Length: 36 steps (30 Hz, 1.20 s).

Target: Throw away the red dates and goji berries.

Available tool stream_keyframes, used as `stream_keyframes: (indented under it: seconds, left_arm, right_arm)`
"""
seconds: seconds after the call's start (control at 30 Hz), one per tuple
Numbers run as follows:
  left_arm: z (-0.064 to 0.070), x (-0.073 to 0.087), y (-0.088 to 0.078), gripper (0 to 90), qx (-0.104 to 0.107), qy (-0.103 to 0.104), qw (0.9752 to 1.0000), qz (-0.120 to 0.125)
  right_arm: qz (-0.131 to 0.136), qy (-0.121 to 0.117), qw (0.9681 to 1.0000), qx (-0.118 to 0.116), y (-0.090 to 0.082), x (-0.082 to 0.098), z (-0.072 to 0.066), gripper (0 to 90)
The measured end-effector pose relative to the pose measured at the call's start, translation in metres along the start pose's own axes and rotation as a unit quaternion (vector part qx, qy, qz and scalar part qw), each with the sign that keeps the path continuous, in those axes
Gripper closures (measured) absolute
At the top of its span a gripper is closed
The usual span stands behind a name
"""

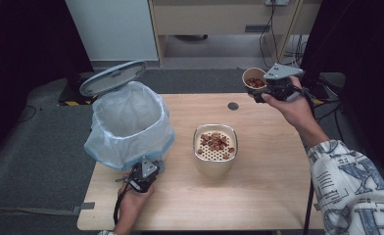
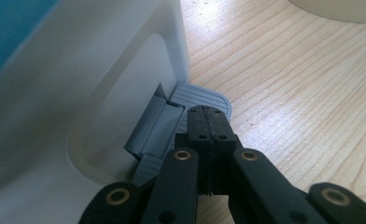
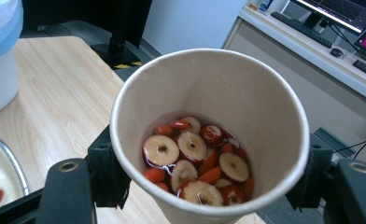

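Right hand-held gripper (image 1: 263, 91) clamped on a paper cup (image 3: 209, 135)
Cup holds sliced fruit in liquid; left hand-held gripper (image 2: 208, 122), jaws together, presses the bin's pedal (image 2: 200, 95); strainer pot (image 1: 215, 149) between them on the desk (image 1: 268, 186)

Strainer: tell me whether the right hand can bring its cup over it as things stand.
Probably yes. The right claw holds the cup high off the table; the strainer lies open with nothing between them.

paper cup (image 3: 209, 93) — upright, beige | holds red-and-pale fruit slices (image 3: 195, 158) in liquid | raised above table's far right corner
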State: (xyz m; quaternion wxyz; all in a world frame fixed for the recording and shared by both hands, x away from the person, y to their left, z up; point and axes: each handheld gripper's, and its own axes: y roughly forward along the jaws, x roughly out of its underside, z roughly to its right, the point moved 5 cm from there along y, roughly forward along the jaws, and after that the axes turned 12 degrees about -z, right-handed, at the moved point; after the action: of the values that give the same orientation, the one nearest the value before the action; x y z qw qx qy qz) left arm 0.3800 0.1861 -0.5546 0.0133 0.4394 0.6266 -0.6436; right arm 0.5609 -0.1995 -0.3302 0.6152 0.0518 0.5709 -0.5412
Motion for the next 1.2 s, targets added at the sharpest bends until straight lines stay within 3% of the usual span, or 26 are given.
stream_keyframes:
  seconds: [0.33,0.57,0.73,1.2]
  left_arm:
    - [0.001,0.000,0.000,89.8,-0.004,0.001,1.0000,-0.001]
    - [0.001,0.000,0.000,89.8,-0.005,0.005,1.0000,0.000]
    - [0.001,-0.001,0.000,89.9,-0.005,0.006,1.0000,0.000]
    - [0.001,0.000,0.000,89.8,-0.008,0.014,0.9999,-0.003]
  right_arm:
    - [0.004,-0.058,0.9981,-0.017,-0.002,-0.015,-0.016,30.8]
    - [0.005,-0.091,0.9958,-0.013,-0.009,-0.018,-0.028,30.7]
    - [0.006,-0.087,0.9961,-0.007,-0.012,-0.020,-0.032,30.7]
    - [0.003,-0.122,0.9926,-0.001,-0.010,-0.018,-0.059,30.7]
